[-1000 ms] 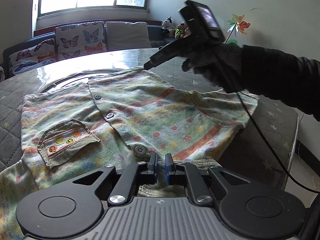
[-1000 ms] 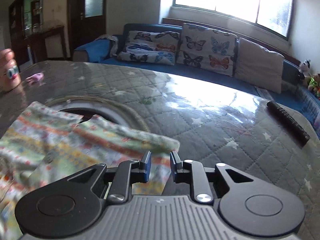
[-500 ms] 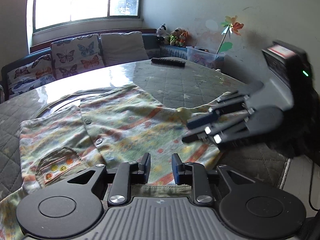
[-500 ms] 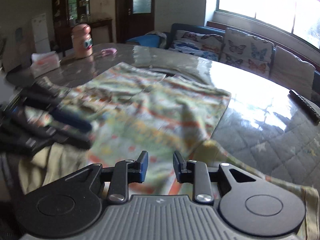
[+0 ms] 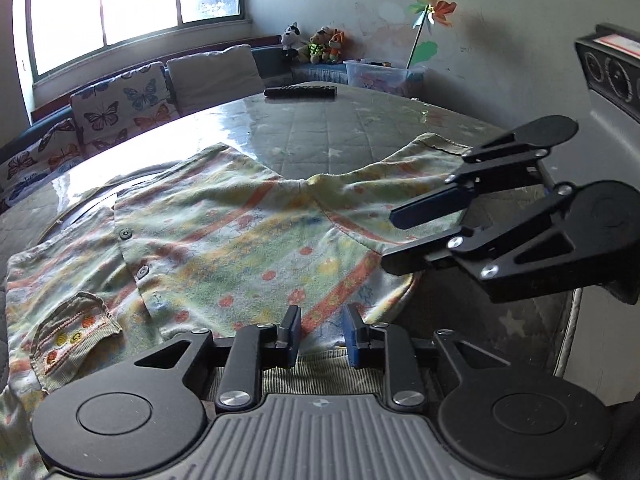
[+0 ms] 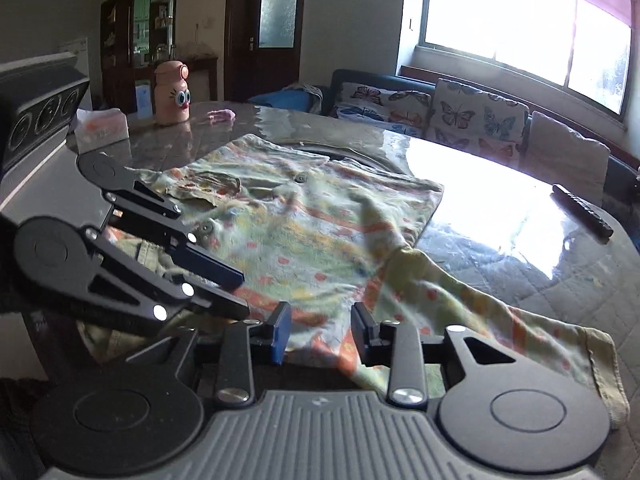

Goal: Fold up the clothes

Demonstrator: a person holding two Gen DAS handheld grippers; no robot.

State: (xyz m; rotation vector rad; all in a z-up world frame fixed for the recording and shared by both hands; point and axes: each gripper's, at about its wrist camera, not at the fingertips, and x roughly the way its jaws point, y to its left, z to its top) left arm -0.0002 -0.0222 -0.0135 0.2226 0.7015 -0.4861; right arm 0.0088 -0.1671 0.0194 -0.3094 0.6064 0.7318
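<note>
A patterned child's shirt (image 5: 240,240) lies spread flat across the quilted table (image 5: 320,128), its hem at the near edge and one sleeve (image 6: 520,332) trailing along that edge. The left gripper (image 5: 320,334) hangs over the hem with its jaws apart, holding nothing. The right gripper (image 6: 320,334) hovers just beside it, jaws likewise parted and empty. A remote (image 5: 300,91) rests by the far edge.

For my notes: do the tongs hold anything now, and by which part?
Nothing is held. Both the left tongs and right tongs are open above the shirt.
</note>
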